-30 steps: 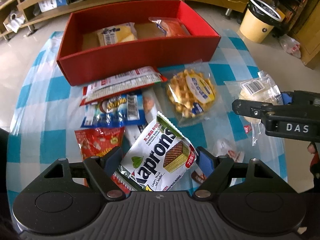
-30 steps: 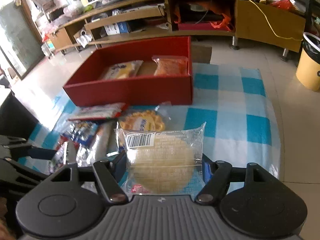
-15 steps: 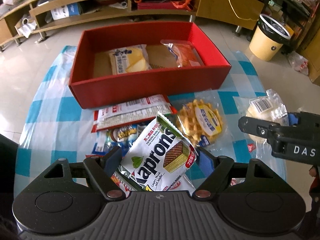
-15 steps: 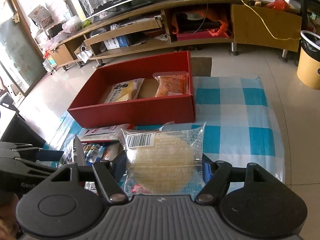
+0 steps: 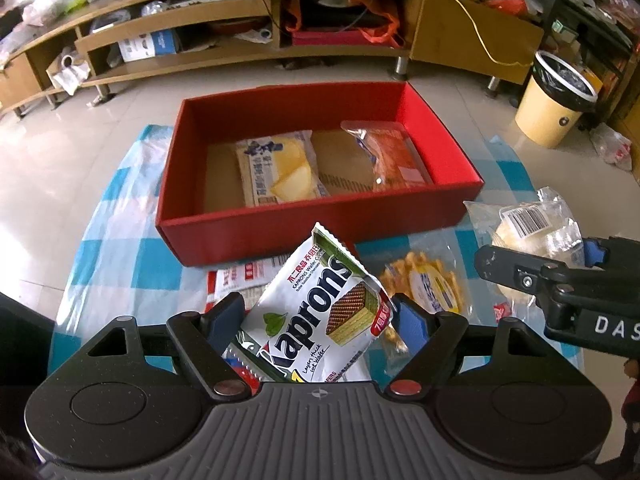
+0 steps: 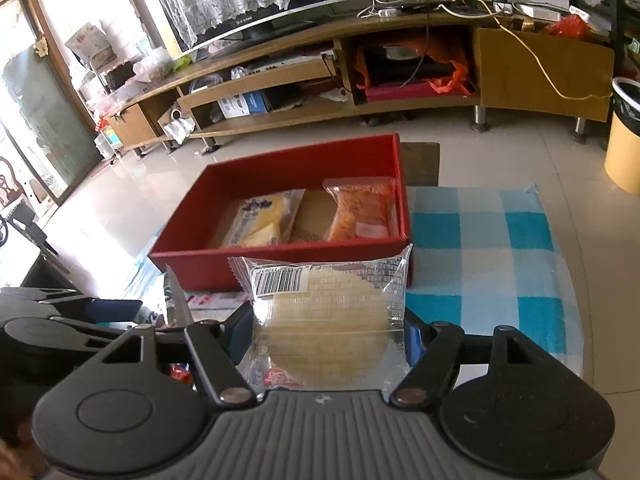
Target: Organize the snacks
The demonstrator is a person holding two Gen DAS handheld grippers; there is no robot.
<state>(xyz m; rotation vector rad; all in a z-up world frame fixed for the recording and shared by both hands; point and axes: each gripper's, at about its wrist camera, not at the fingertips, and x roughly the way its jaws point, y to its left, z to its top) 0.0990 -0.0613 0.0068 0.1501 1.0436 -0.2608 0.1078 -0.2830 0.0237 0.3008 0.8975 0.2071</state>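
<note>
- My left gripper (image 5: 316,318) is clamped on the Kaprons wafer packet (image 5: 320,304); the blue pads press its two sides and the packet stands tilted up between them, its top corner overlapping the near wall of the red box (image 5: 320,232) in my view.
- My right gripper (image 6: 328,332) is closed on a clear-wrapped round cake (image 6: 324,320), barcode label at its upper left, held flat-on to the camera and clear of the checked tablecloth (image 6: 480,248).
- From the left wrist I see the right gripper off to the right side, the same cake (image 5: 532,224) pinched in its fingers.
- The red box sits open on the blue-and-white cloth. Inside lie two packs, apart from each other with bare cardboard floor between: a yellow-cake pack (image 5: 280,168) toward the left and an orange-filled clear pack (image 5: 392,156) against the right wall.
- On the cloth in front of the box, beneath my left gripper, lie a bagged waffle (image 5: 432,284) and a white-and-red packet (image 5: 240,276), partly hidden by the wafer packet.
</note>
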